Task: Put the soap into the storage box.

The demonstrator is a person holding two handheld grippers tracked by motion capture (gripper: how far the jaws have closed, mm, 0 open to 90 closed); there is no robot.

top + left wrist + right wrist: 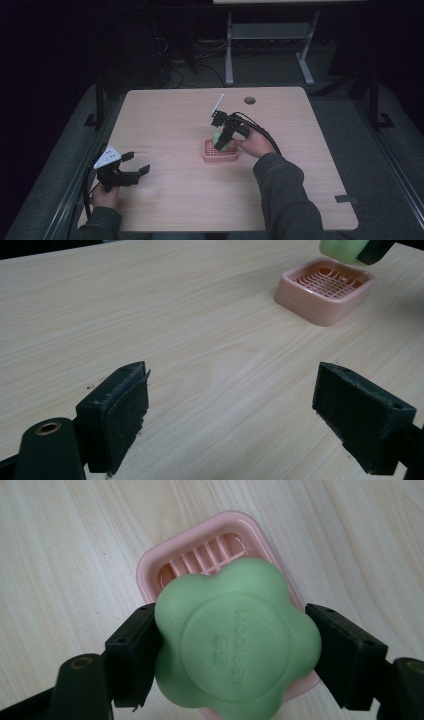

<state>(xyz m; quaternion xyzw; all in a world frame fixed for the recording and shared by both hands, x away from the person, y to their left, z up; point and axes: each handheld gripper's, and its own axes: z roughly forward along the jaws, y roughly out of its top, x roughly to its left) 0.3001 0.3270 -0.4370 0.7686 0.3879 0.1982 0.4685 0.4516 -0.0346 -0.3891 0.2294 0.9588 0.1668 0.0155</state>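
Left gripper [232, 412] low over the pale wood-grain surface [200, 315], its two black jaws standing wide apart with bare surface between them; nothing held. Pink soap dish [325, 292] sits on the surface well beyond the jaws, toward the upper right, slatted grid visible inside. Just above the dish's far edge, a pale green soap [340, 250] hangs, a dark jaw tip of the right gripper [375, 250] against its right side.

room dim | wood-top table [165, 115] | grey floor [280, 70] | metal frame [270, 32] behind
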